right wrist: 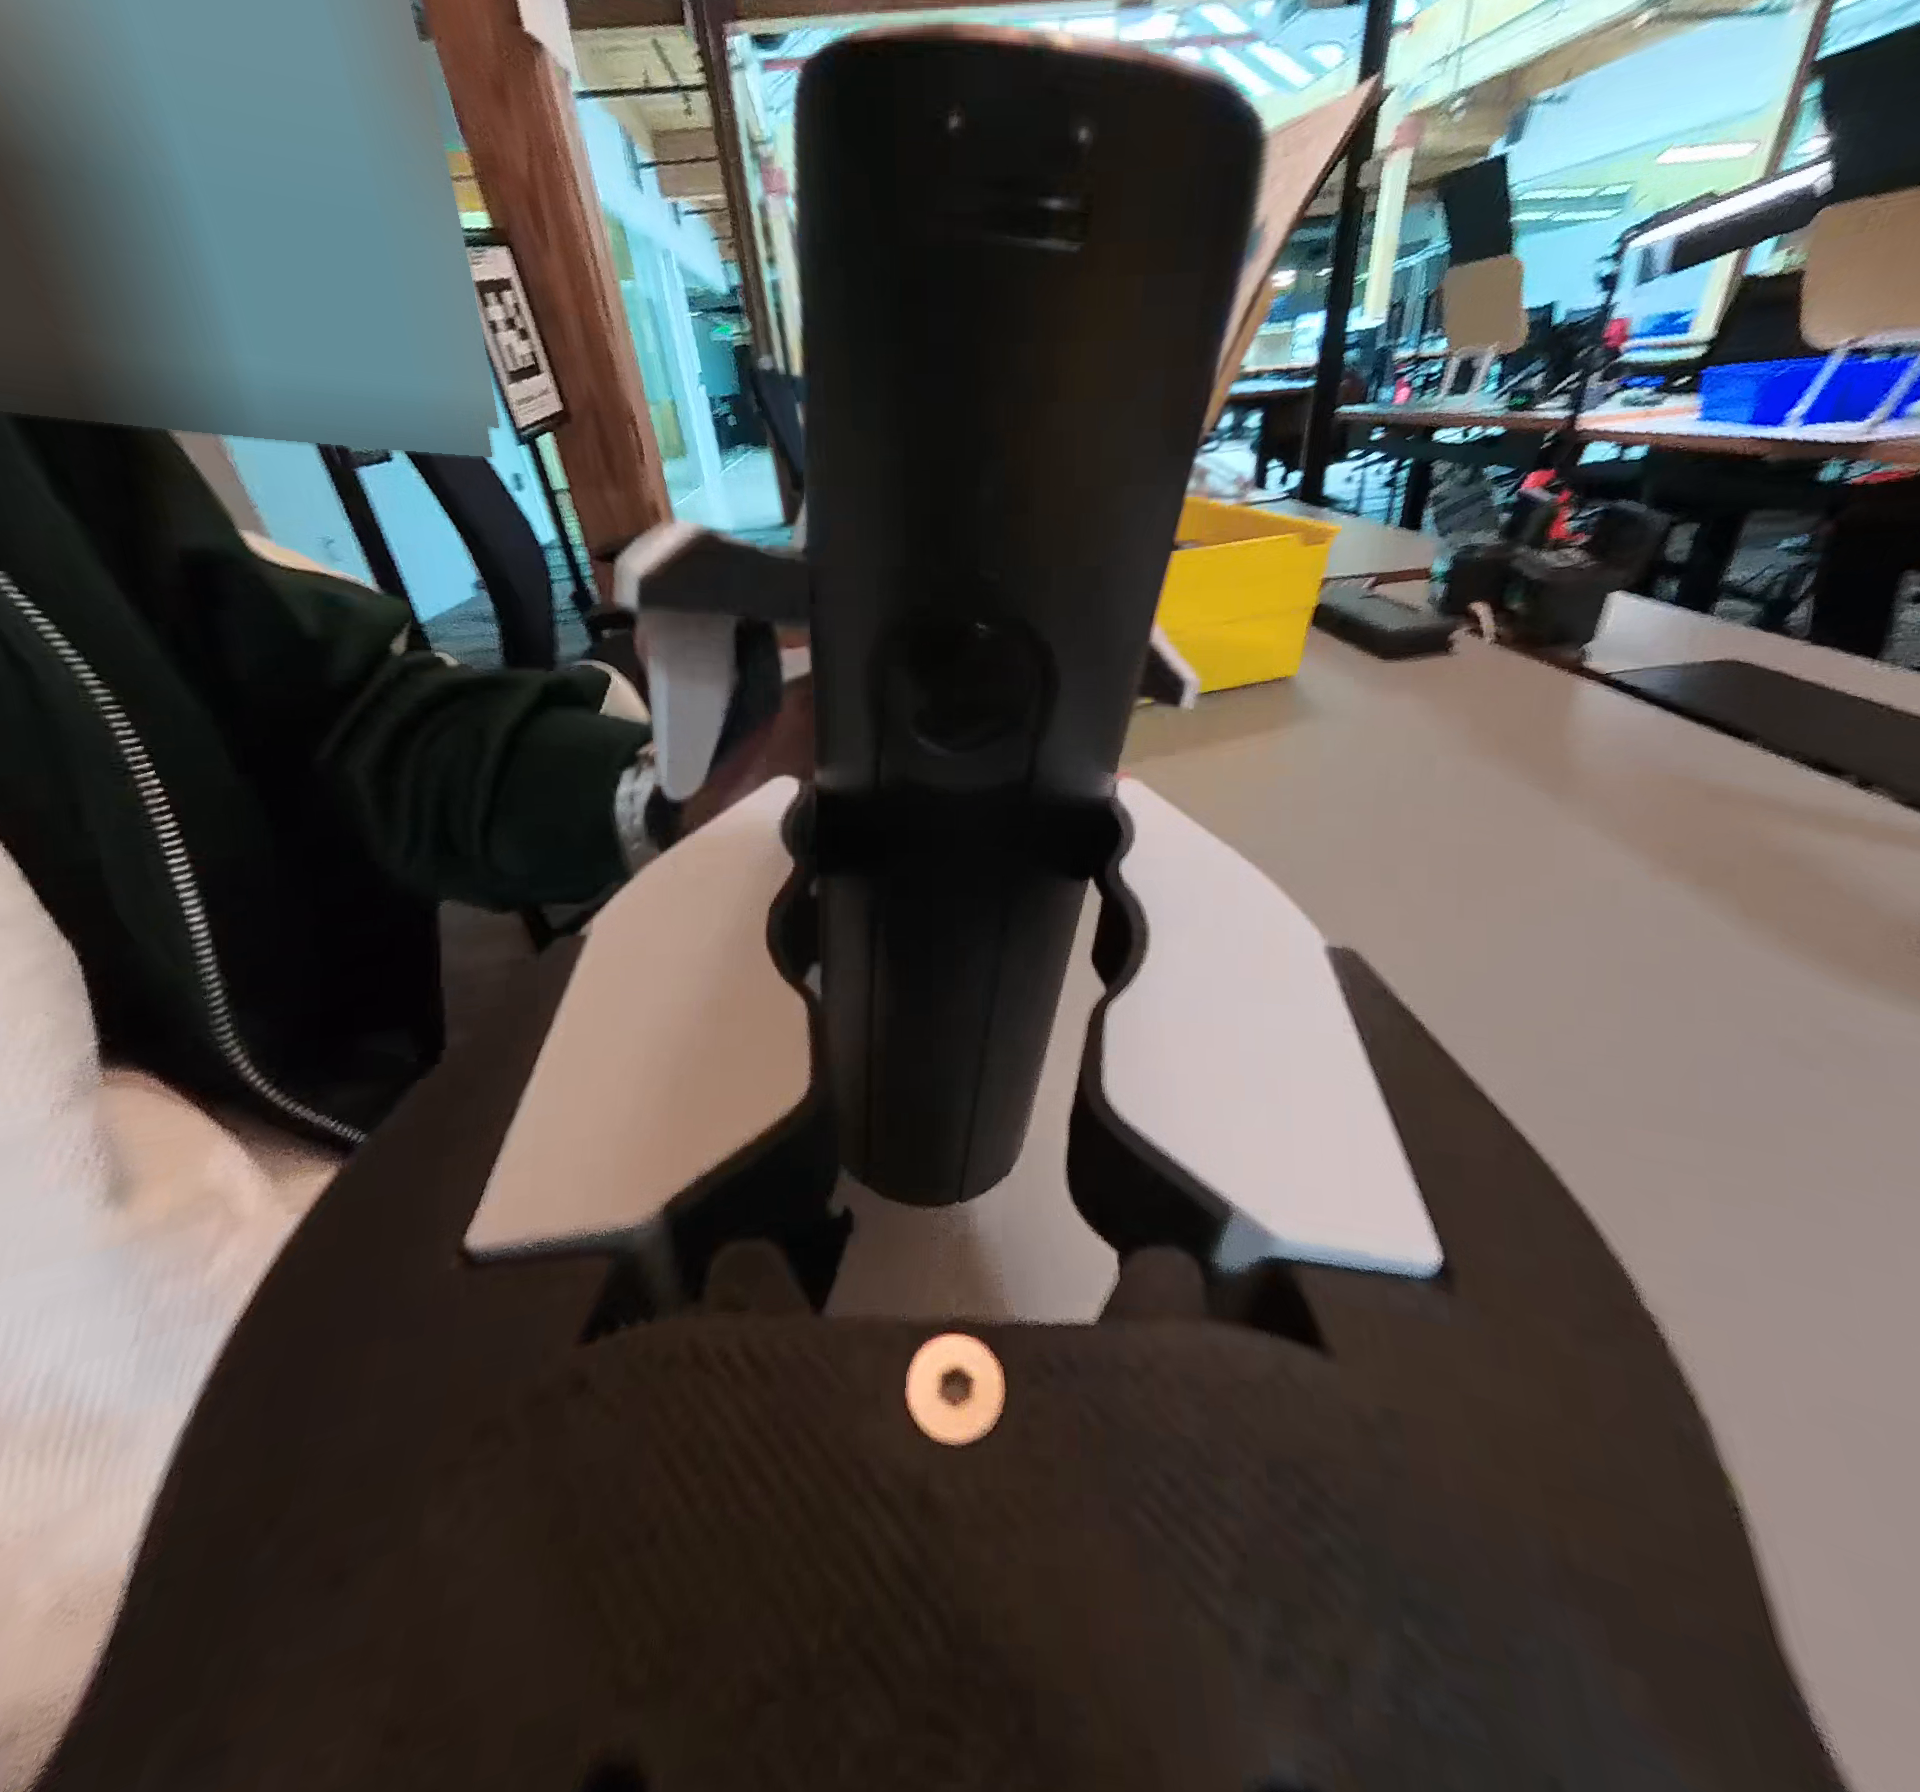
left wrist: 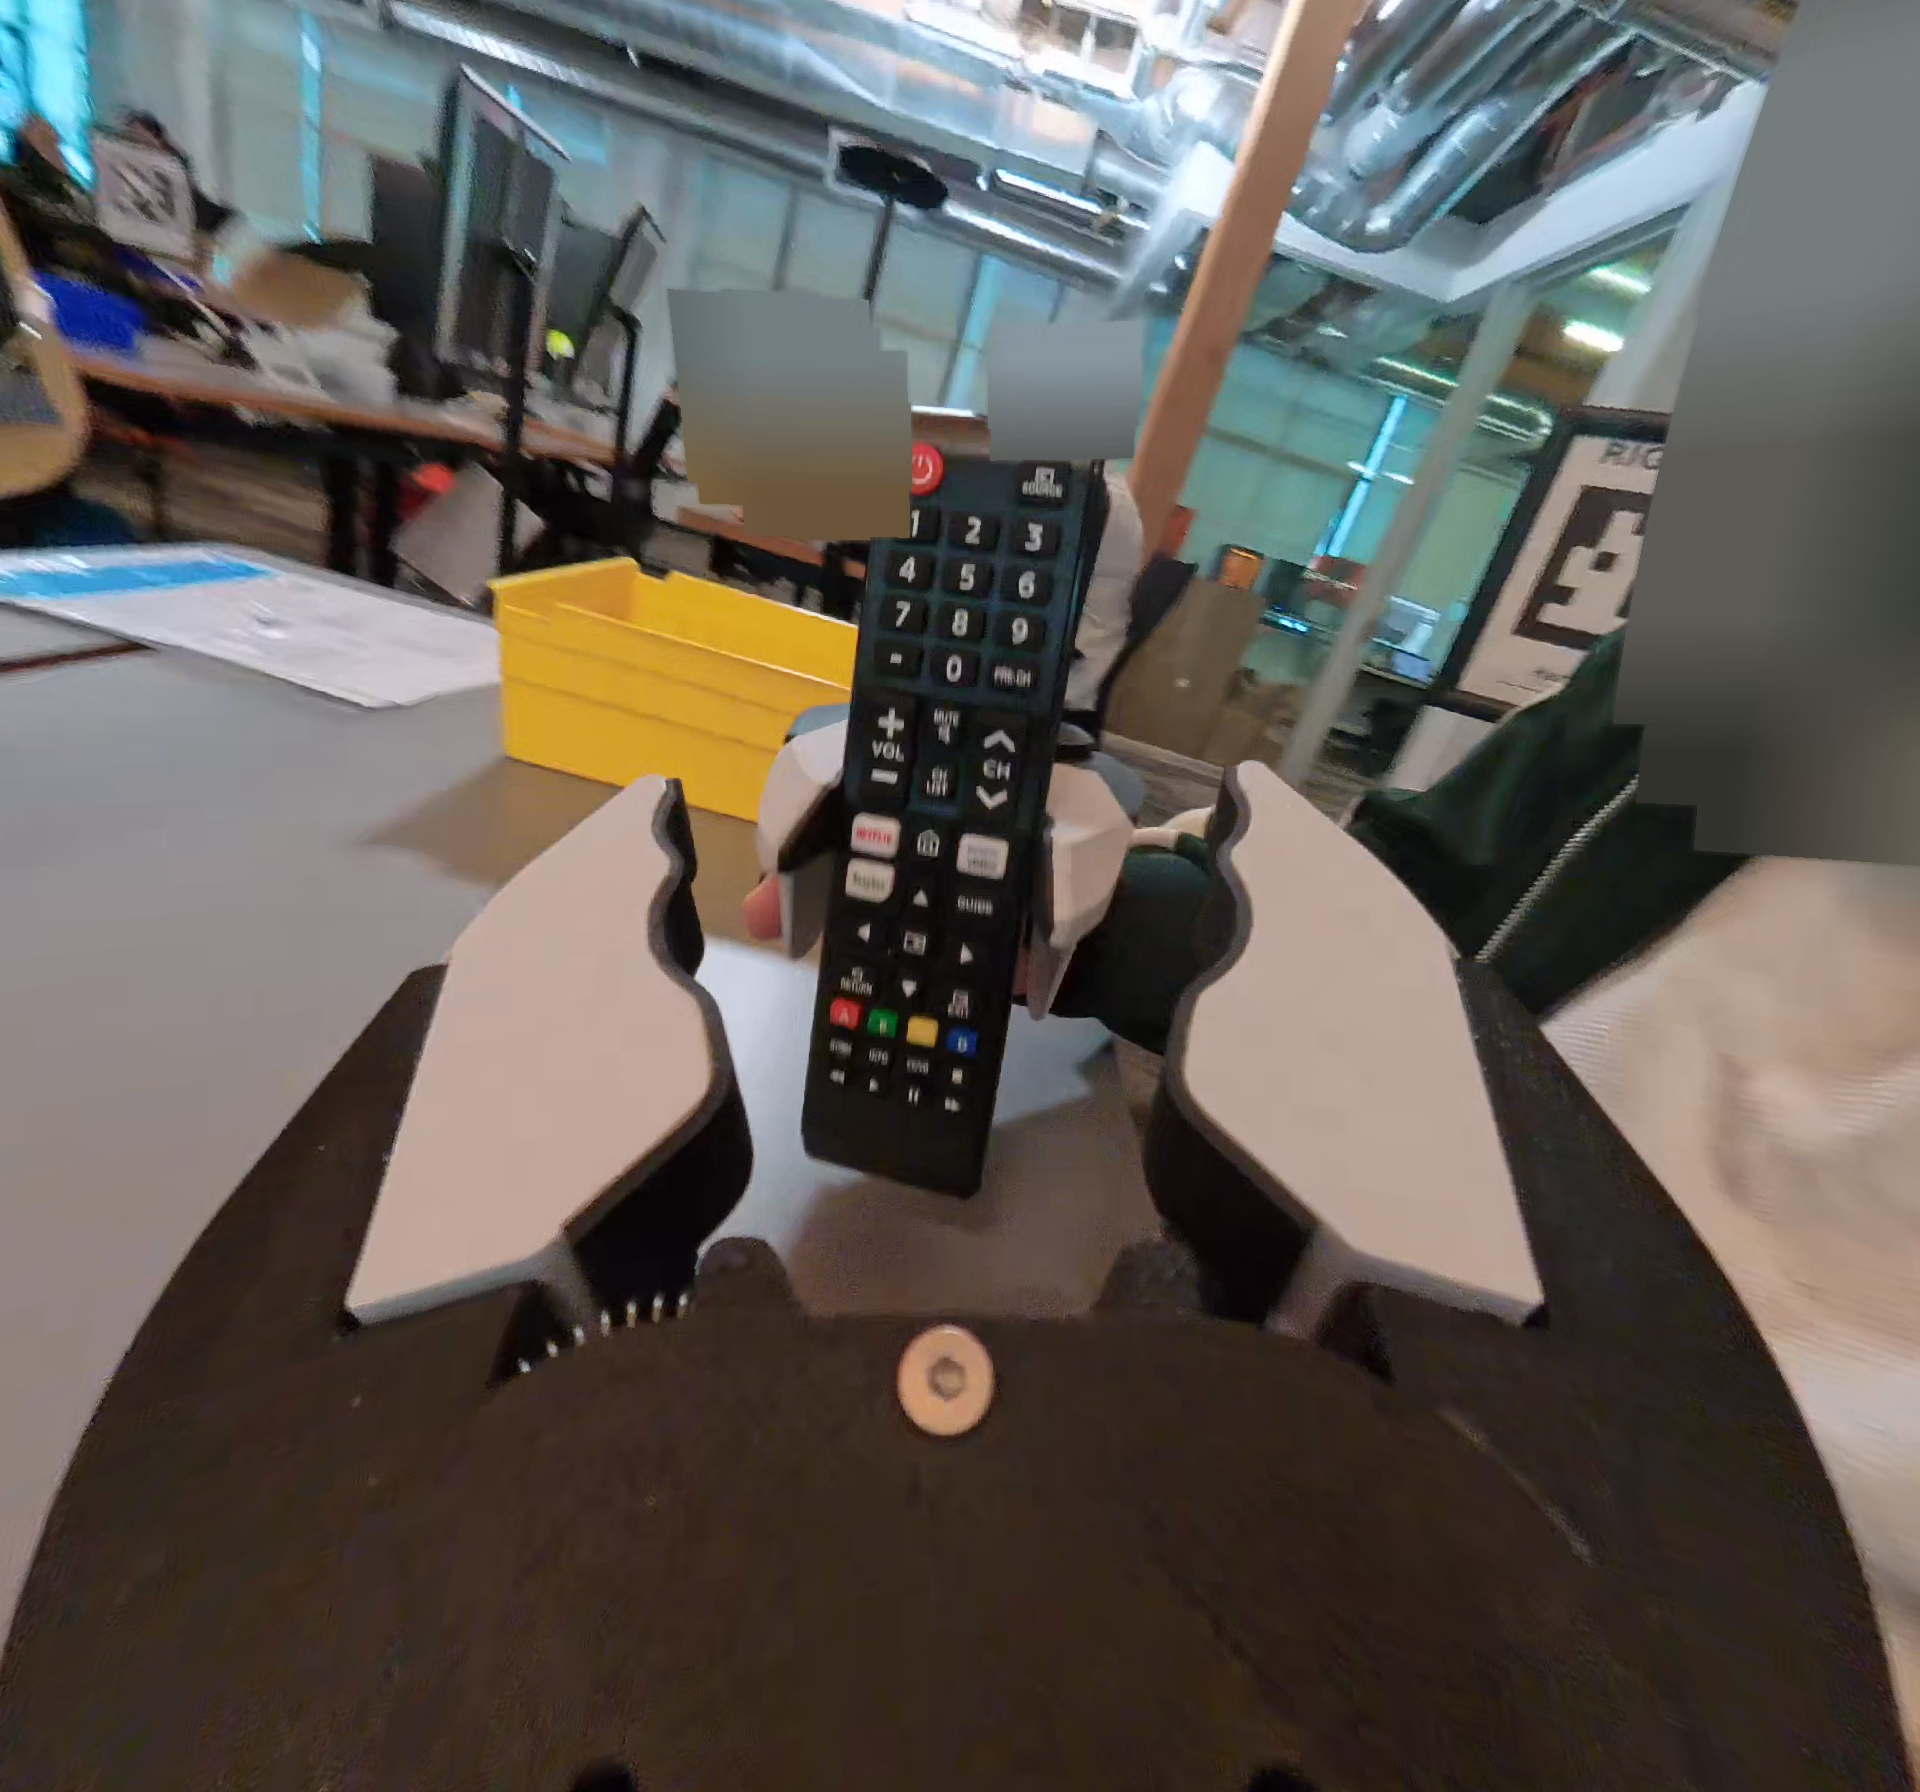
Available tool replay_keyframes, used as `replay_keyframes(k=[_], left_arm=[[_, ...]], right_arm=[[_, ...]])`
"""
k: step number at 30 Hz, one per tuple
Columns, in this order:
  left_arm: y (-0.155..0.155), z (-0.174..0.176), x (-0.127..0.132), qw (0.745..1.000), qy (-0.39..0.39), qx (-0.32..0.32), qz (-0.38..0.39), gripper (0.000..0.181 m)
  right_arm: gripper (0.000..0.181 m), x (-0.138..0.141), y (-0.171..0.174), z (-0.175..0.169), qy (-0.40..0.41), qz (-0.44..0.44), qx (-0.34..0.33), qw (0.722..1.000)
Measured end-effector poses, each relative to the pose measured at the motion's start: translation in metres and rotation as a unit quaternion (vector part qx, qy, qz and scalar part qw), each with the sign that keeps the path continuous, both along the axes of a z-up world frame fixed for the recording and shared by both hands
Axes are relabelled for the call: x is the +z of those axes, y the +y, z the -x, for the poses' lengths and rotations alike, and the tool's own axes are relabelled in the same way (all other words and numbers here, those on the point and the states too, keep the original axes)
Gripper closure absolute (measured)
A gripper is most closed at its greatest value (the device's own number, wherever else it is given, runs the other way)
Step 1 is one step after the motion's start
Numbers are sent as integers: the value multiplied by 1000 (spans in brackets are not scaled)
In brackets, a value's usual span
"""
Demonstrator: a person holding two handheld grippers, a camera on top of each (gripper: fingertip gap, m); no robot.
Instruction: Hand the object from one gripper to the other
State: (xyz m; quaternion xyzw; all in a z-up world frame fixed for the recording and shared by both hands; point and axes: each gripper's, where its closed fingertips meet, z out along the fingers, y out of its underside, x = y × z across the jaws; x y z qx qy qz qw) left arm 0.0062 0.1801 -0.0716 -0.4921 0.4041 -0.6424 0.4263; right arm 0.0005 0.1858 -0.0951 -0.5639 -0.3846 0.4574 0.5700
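Right gripper (right wrist: 956, 869) jaws clamp the lower body of the black remote control (right wrist: 1023, 516), seen from its back in the right wrist view; it stands upright, lifted above the grey tabletop (right wrist: 1558, 911). Grip sits low on the body, so most of its length stands free above the jaws.

Left gripper (left wrist: 951, 869) jaws stand wide, one on either side of the remote control's (left wrist: 951, 807) lower half at centre frame, not touching it. Button face is turned toward this camera.

Risks, judged from this pose:
- If the right jaws release before the left jaws close, the remote would drop onto the tabletop.
- With so much length above the low right-hand hold, it could pivot or tilt when the left jaws make contact.
- Left jaws closing over the right gripper's fingers, not the remote's bare body, would jam the exchange.
- Smooth plastic sides could slip under a light squeeze.

Writing: keys carry numerals, control markings and streaming-service logos, legible but not transcribed. Sheet with a blue band (left wrist: 239, 610) lies upper left; its print is too blurred to read. Yellow bin (left wrist: 665, 672) stands behind, on the tabletop.
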Motion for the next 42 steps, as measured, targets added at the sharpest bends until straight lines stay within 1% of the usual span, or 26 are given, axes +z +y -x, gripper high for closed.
replay_keyframes(k=[2, 4, 8, 9, 12, 16, 18, 20, 22, 23, 24, 25, 27, 29, 30, 34, 37, 38, 42], left_arm=[[-5, -2, 1, 999, 27, -20, 1, 86], [-13, -4, 3, 998, 52, -35, -19, 90], [-31, -9, 11, 994, 77, -54, -62, 94], [-34, -10, 11, 992, 84, -55, -74, 99], [-41, -10, 12, 988, 95, -60, -105, 127], [-43, -12, 15, 988, 103, -65, -93, 128], [-42, -13, 16, 989, 103, -56, -95, 129], [-37, -13, 15, 988, 113, -39, -99, 128], [-24, -10, 14, 987, 123, -5, -99, 129], [-14, -7, 15, 987, 127, 22, -95, 129], [-1, -3, 17, 986, 128, 62, -87, 129], [15, 4, 19, 983, 128, 110, -77, 129], [39, 18, 21, 973, 131, 181, -52, 129], [55, 30, 22, 965, 126, 228, -34, 129], [60, 33, 22, 961, 126, 244, -31, 129], [61, 34, 20, 955, 137, 262, -24, 129], [58, 32, 19, 953, 136, 269, -19, 129], [57, 31, 19, 953, 135, 270, -17, 129], [53, 26, 19, 956, 117, 268, 7, 129]], right_arm=[[129, -3, -8, 11, -8, -1, 26, 1000], [129, -7, -17, 21, -25, -6, 43, 999], [129, -19, -31, 38, -61, -10, 76, 995], [129, -20, -34, 40, -67, -12, 80, 994], [129, -20, -39, 45, -72, -17, 88, 993], [128, -16, -41, 42, -48, -33, 93, 994], [127, -13, -40, 40, -32, -37, 91, 995], [106, -8, -32, 37, -14, -37, 62, 997], [86, -9, -17, 31, -10, -21, 18, 1000], [75, -10, -6, 26, -11, -17, -22, 1000], [72, -10, 7, 19, -17, -27, -75, 997], [72, -7, 15, 11, -20, -56, -125, 990], [79, 0, 24, 1, -44, -108, -208, 971], [90, 0, 25, 5, -70, -126, -259, 955], [91, -4, 25, 12, -81, -121, -276, 950], [98, -36, 28, 44, -125, -43, -301, 944], [106, -43, 33, 53, -120, -4, -300, 946], [110, -45, 33, 56, -114, 12, -293, 949], [137, -54, 34, 56, -107, 60, -277, 953]])
